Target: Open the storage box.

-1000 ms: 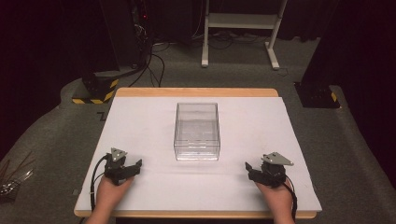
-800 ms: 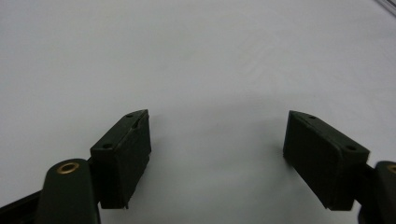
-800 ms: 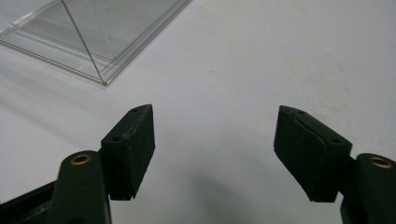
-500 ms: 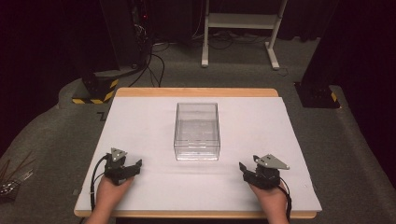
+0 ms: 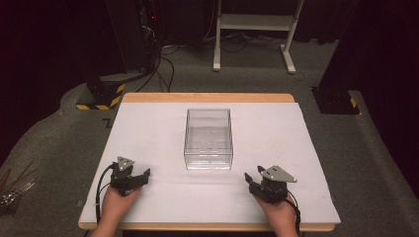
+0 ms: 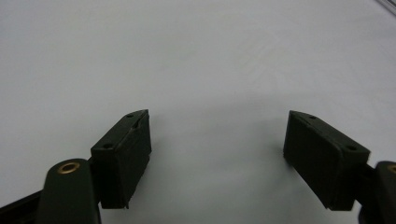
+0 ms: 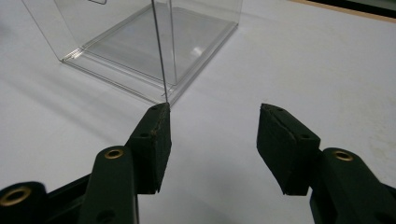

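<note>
A clear plastic box [image 5: 208, 139] stands empty in the middle of the white table [image 5: 276, 128]. My right gripper [image 5: 253, 178] rests low at the front right, pointing toward the box's near right corner [image 7: 163, 93]; its jaws have just been closing, they still stand apart and nothing is between them [image 7: 212, 135]. At the front left, my left gripper [image 5: 140, 177] is open over bare table, its jaws wide with nothing between them [image 6: 217, 140].
The table's wooden edge [image 5: 207, 98] runs along the back. Beyond it on the carpet stand a white frame's legs [image 5: 252, 44], cables, and black stands with yellow-striped bases [image 5: 101, 94]. Another dark base [image 5: 336, 101] sits to the right.
The right gripper has slid left and a little toward the box, and its jaws have narrowed. The left gripper has stayed where it was.
</note>
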A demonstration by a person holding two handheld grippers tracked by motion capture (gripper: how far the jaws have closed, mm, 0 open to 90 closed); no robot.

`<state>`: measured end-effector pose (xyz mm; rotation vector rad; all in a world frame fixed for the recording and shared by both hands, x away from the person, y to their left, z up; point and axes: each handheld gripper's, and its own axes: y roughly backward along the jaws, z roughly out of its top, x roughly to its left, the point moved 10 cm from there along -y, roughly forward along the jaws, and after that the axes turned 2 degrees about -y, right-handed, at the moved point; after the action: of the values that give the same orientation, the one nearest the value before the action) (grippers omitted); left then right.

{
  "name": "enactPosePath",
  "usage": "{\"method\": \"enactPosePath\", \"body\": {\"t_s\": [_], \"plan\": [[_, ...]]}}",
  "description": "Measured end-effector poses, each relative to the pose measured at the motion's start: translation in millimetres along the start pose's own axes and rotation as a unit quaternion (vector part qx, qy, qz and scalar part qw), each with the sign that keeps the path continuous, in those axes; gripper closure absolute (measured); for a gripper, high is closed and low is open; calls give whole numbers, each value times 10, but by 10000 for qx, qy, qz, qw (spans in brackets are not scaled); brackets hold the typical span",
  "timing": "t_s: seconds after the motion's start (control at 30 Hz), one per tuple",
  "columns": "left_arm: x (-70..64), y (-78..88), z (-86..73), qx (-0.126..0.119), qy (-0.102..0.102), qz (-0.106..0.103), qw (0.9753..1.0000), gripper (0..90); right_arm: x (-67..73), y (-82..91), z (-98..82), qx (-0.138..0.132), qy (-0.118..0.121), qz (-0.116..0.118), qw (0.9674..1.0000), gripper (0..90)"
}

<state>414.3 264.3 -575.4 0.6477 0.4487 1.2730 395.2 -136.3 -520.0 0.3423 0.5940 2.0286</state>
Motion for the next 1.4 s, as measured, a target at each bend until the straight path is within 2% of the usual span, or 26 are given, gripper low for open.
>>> {"method": "enactPosePath", "body": {"t_s": [0.27,0.63,0.83,0.93,1.17,1.4], "plan": [[0,0,0,0,2,-2,10000,235,127,-20,37,-78,129,106,9998,456],[0,0,0,0,-1,1,10000,235,226,-20,95,-213,85,277,9994,450],[0,0,0,-1,0,1,10000,235,361,-23,163,-295,159,505,9982,495],[-3,0,0,-4,-2,6,10000,236,463,-53,195,-305,300,589,9973,505],[-1,0,0,-5,-1,7,10000,236,572,-147,269,-287,344,641,9969,504],[-1,1,0,-1,-1,1,10000,236,657,-276,376,-391,304,695,9964,516]]}}
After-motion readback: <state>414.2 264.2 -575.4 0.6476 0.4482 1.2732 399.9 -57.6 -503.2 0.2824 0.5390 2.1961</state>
